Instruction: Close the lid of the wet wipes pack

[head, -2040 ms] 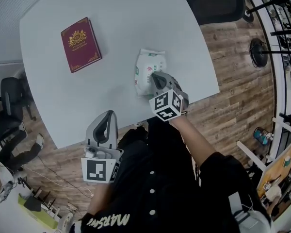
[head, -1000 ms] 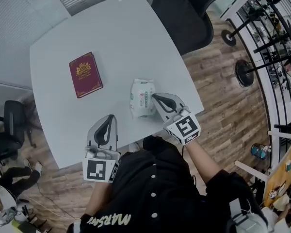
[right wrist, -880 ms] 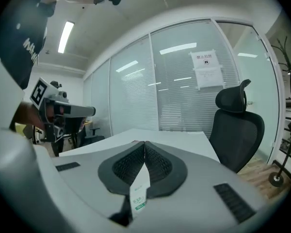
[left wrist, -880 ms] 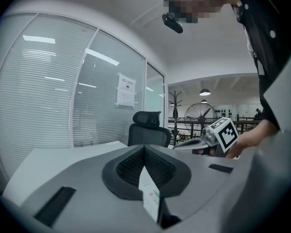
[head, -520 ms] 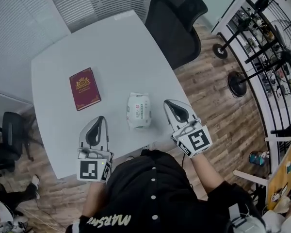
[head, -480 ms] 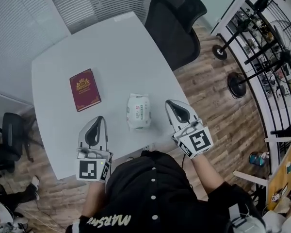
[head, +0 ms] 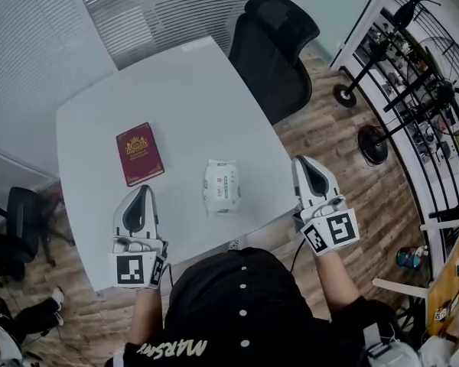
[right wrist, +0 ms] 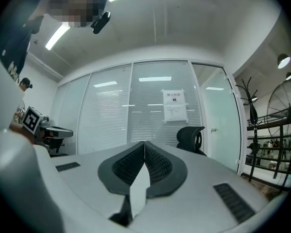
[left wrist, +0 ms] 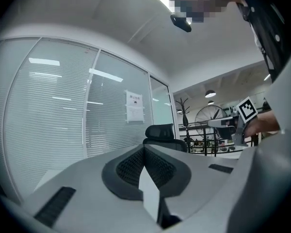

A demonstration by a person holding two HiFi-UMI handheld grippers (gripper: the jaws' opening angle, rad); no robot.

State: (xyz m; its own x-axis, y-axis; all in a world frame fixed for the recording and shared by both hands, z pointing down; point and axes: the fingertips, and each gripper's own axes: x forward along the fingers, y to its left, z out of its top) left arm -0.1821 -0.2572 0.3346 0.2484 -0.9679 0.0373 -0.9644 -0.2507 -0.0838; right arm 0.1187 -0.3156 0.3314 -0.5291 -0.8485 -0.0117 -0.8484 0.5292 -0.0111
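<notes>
A white table (head: 191, 90) with rounded corners stands on a wood-plank floor (head: 344, 159). A dark red book (head: 139, 154) with gold ornament on its cover lies flat on the table's left part, in from the edges. A black office chair (head: 271, 52) stands at the table's far right side, and a second dark chair (head: 15, 228) stands off to the table's left. Glass walls with white blinds (head: 176, 6) close the room behind; a paper notice (right wrist: 174, 106) hangs on one pane. A large floor fan (right wrist: 287, 103) and a coat stand (right wrist: 252, 115) stand along the right.
</notes>
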